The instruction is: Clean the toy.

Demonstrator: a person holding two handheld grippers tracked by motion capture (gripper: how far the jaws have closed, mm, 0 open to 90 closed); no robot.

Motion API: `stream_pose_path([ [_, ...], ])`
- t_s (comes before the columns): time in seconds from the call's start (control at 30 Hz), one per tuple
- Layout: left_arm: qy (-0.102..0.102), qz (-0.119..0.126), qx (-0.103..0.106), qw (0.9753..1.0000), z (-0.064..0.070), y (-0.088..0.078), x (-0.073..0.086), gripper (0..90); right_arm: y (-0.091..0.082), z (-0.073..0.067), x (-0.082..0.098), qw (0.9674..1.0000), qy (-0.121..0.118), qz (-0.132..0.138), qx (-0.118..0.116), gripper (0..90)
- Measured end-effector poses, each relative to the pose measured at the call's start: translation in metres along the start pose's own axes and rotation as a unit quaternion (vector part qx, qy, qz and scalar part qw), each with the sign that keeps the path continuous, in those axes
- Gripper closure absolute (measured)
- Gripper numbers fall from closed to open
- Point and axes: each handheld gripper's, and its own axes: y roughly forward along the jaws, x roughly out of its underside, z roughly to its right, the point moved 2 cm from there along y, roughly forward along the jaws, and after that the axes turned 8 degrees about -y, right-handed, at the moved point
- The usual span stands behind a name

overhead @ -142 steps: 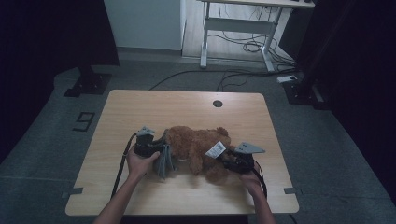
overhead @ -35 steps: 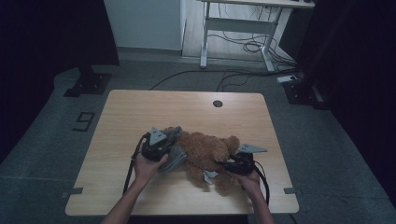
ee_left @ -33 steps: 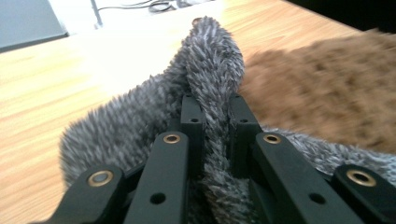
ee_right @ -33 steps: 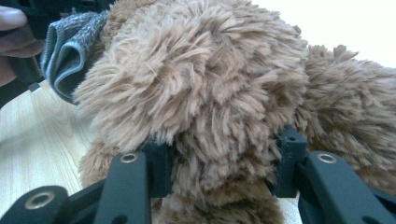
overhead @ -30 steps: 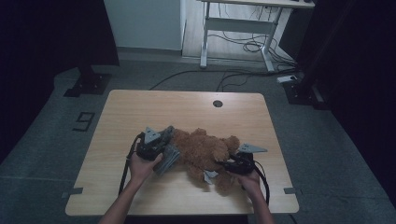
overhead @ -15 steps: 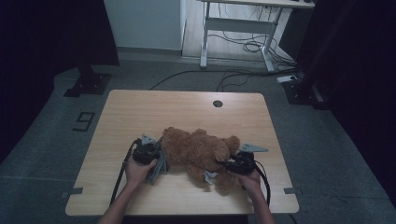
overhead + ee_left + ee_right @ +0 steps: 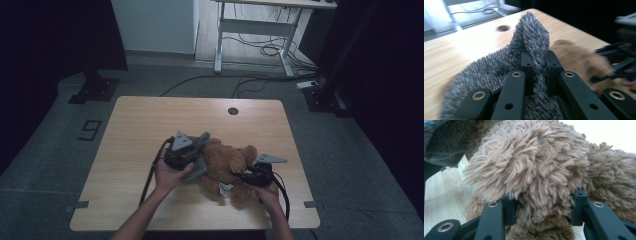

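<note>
Grey fuzzy cloth (image 7: 534, 37) sat pinched in my left tongs (image 7: 537, 63), the jaws pressed nearly together on a raised fold of it, and the rest of that cloth spread back toward the camera. In the high view the left tongs (image 7: 192, 152) hovered at the near-left side of the brown teddy bear (image 7: 227, 162), which lay on the pale wooden surface (image 7: 150, 120) a little toward my side of centre. My right tongs (image 7: 541, 211) were clamped part-way shut on a thick tuft of the bear's brown fur, pads pressing in from both sides; from above, the right tongs (image 7: 245, 176) held the bear at its near-right side.

Risk, as I judged it: the grey cloth looked like a garment partly on the bear, and I was gripping just a thin fold. A hard pull on that fold could have let it slide out from between the pads, because the pile is slippery and the bite is shallow. On the other side, the right tongs held fur and stuffing, not anything firm, so a tug from the left could have dragged the whole bear across the surface instead of moving the cloth over it. I couldn't tell how much of the bear the cloth covered. The trailing cable (image 7: 150, 175) lay close to my left forearm and could have snagged.
</note>
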Motion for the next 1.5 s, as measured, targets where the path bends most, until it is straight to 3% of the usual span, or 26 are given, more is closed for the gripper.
stream_pose_path([
  [0.17,0.023,-0.02,0.037,0.9989,0.038,0.034,-0.007,80.0,0.0,0.0,0.0,1.0,-0.001,-0.001,-0.001,52.3],
  [0.23,0.033,-0.041,0.035,0.998,0.046,0.051,-0.002,79.9,0.0,0.0,0.0,1.0,-0.001,-0.001,-0.001,52.3],
  [0.3,0.042,-0.06,0.024,0.997,0.045,0.063,0.006,79.8,0.0,0.0,0.0,1.0,-0.002,-0.002,-0.002,52.3],
  [0.43,0.014,-0.054,0.037,0.9978,0.035,0.064,0.013,79.7,0.0,0.0,0.001,1.0,-0.005,-0.005,0.0,52.2],
  [0.6,0.029,-0.054,0.01,0.998,0.026,0.052,0.017,79.7,0.0,0.0,0.001,1.0,-0.006,-0.004,0.0,52.2],
  [0.87,0.003,-0.047,-0.014,0.9988,-0.01,0.029,0.03,79.8,0.0,0.0,0.001,1.0,-0.003,-0.004,-0.004,52.0],
  [1.07,0.005,-0.041,-0.027,0.9988,-0.021,0.014,0.033,79.8,0.001,-0.001,0.001,1.0,-0.004,-0.002,-0.005,52.0],
  [1.27,-0.022,-0.023,-0.039,0.9987,-0.04,0.002,0.03,79.7,0.001,0.0,0.001,1.0,-0.001,-0.001,-0.007,52.0],
  [1.5,-0.053,-0.019,-0.058,0.9967,-0.065,-0.01,0.033,79.7,0.001,0.0,0.001,1.0,-0.001,-0.001,-0.007,52.1],
])
